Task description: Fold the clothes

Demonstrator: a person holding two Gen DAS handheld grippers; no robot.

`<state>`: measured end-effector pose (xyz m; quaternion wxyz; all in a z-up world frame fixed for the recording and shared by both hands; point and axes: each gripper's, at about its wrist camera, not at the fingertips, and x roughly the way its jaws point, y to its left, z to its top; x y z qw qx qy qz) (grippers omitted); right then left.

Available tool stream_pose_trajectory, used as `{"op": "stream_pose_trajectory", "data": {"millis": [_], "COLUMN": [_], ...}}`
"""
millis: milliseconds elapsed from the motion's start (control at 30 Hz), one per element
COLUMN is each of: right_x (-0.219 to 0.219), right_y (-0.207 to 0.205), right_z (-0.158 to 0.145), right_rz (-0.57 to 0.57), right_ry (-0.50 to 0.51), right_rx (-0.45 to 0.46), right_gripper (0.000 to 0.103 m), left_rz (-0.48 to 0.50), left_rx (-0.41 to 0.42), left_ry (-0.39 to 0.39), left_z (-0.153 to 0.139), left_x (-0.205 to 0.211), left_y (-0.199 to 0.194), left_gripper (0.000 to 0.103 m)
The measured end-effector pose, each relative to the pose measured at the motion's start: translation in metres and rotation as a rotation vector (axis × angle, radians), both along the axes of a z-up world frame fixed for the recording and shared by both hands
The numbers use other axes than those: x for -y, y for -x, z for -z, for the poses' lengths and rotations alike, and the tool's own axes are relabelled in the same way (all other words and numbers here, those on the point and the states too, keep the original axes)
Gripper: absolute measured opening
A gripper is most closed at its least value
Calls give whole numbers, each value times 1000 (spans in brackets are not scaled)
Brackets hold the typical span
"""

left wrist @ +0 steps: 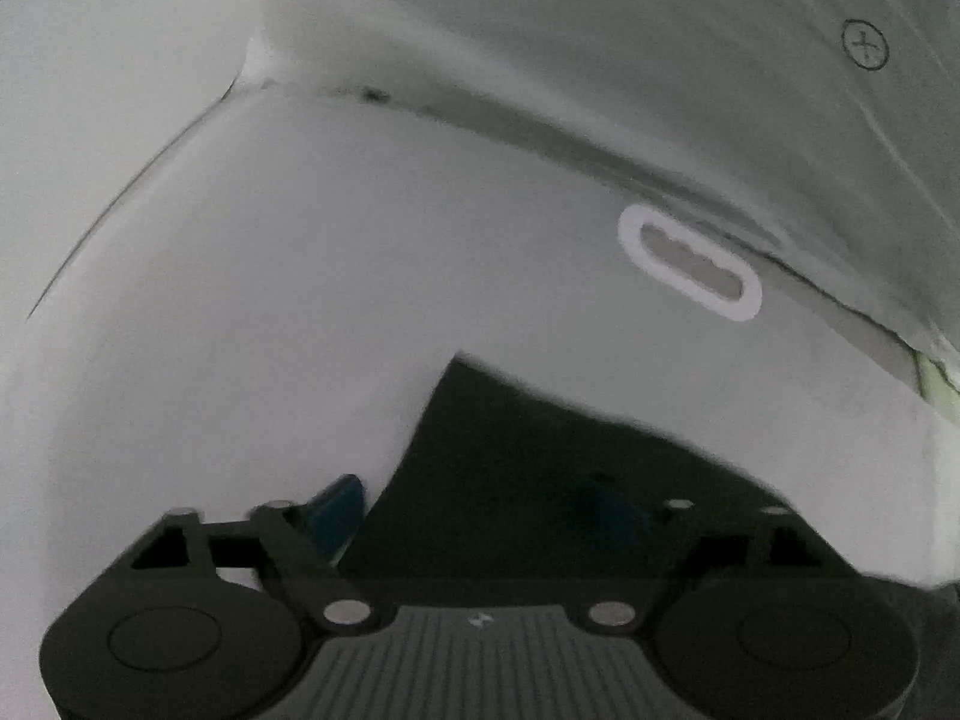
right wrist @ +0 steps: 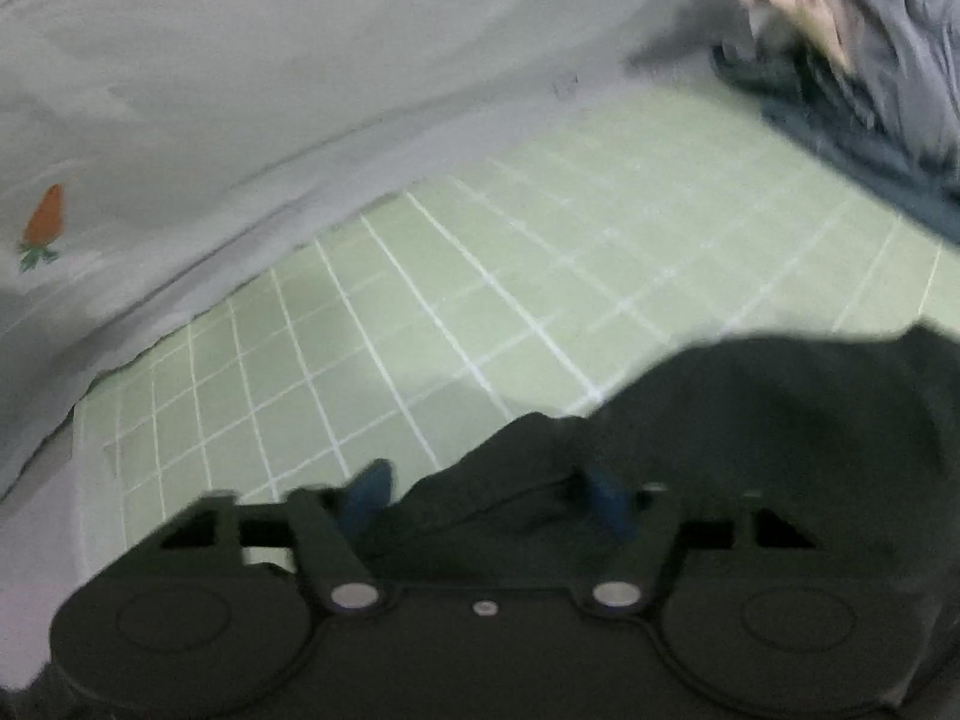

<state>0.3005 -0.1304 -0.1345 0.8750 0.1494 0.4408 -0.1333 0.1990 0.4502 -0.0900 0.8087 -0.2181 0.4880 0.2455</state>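
Observation:
A black garment (left wrist: 540,468) lies between the blue-padded fingers of my left gripper (left wrist: 480,510), over a white tabletop (left wrist: 240,300). The fingers stand wide apart; the cloth fills the gap and covers the right pad. In the right wrist view the same black garment (right wrist: 750,420) bunches between the fingers of my right gripper (right wrist: 489,498), over a green grid mat (right wrist: 480,276). Those fingers also stand apart, with a fold of cloth draped across them. Whether either gripper pinches the cloth is hidden.
A pale grey-green garment (left wrist: 660,60) lies beyond on the table, with a carrot print (right wrist: 42,225) showing in the right view. A white oval cable slot (left wrist: 690,264) sits in the tabletop. A heap of dark blue-grey clothes (right wrist: 852,84) lies at the far right.

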Motion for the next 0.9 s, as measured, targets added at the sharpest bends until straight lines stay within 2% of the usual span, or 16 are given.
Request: {"op": "stream_pose_trajectory", "data": {"millis": [67,100,133,167,200,367,467,533,567,633,667,700,767,800,833,900], "right_x": [1,1,2,5,8,21,25,28,27,20,13,2,-20,-31,-40,-57], "right_y": [3,6,8,11,14,25,19,4,-6,-33,-41,-42,-38,-27,-15,15], "right_z": [1,1,1,-1,-3,-34,-53,-59,-60,-59,-61,-65,-73,-75,-75,-68], "right_rz": [-16,-30,-42,-49,-54,-27,-13,4,5,-21,-43,-77,-154,-211,-258,-318], "right_ry": [16,27,33,31,26,-8,-10,-7,12,103,161,239,376,397,399,356], "right_rx": [5,14,27,47,71,238,331,381,383,321,299,292,288,301,298,266], "right_gripper": [36,24,20,13,11,10,10,11,19,45,69,84,95,101,102,102], "left_rz": [25,30,41,60,64,34,1,-8,-12,-42,-57,-71,-37,-17,3,40], "left_rx": [-21,-28,-30,-18,-21,43,178,237,264,221,199,180,242,238,234,162], "left_ry": [-47,-73,-103,-117,-127,-151,-143,-163,-172,-178,-180,-182,-138,-144,-151,-188], "left_z": [4,4,3,1,-2,-33,-75,-86,-92,-89,-87,-86,-89,-88,-87,-78], "left_x": [9,12,16,18,19,17,13,11,10,8,7,6,10,14,19,31], "left_y": [-11,-13,-14,-14,-13,-7,-8,-24,-32,-49,-57,-65,-50,-41,-30,0], "left_gripper": [85,77,70,51,18,12,12,13,17,22,25,29,47,63,68,68]}}
